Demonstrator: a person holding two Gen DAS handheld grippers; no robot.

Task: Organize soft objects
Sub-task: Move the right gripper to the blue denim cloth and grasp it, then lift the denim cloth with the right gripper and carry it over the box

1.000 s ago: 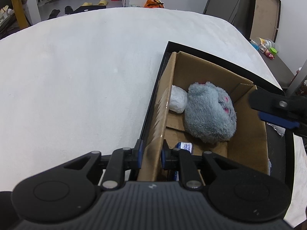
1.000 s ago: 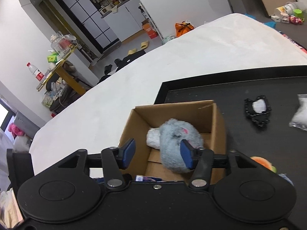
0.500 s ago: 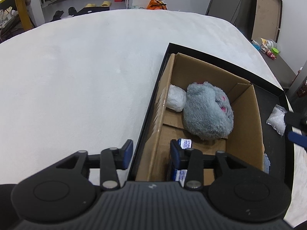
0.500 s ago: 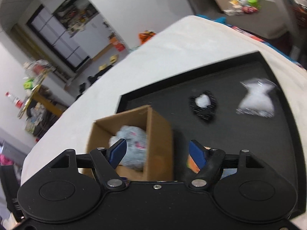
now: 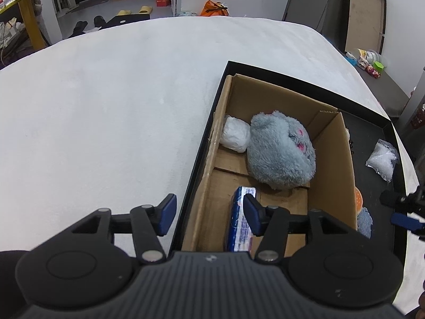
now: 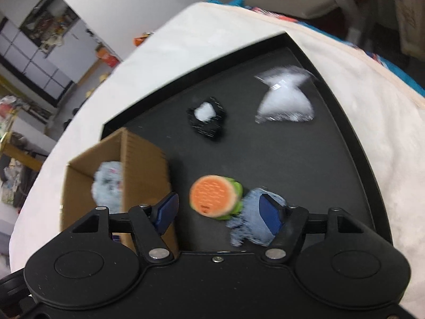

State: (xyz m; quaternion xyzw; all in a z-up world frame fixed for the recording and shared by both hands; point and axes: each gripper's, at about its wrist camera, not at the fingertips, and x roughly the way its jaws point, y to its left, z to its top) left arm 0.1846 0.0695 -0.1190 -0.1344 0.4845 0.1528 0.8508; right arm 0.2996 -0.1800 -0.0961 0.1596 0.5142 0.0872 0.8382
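A cardboard box (image 5: 332, 159) stands at the left end of a black tray (image 5: 372, 117). It holds a grey plush toy (image 5: 281, 154), a white wad (image 5: 235, 137) and a blue packet (image 5: 240, 223). My left gripper (image 5: 207, 214) is open, its fingers on either side of the box's left wall. My right gripper (image 6: 217, 211) is open over the tray, above an orange and green soft toy (image 6: 213, 199) and a blue fuzzy piece (image 6: 252, 226). The box also shows in the right wrist view (image 6: 140, 159).
Further along the tray (image 6: 292, 159) lie a black item with a white centre (image 6: 207, 118) and a clear bag of white stuffing (image 6: 287, 101). The tray rests on a white padded surface (image 5: 106, 106). Room clutter lies beyond the edges.
My left gripper let go of the box's left wall and opened. My right gripper swung right from above the box to above the tray's loose objects.
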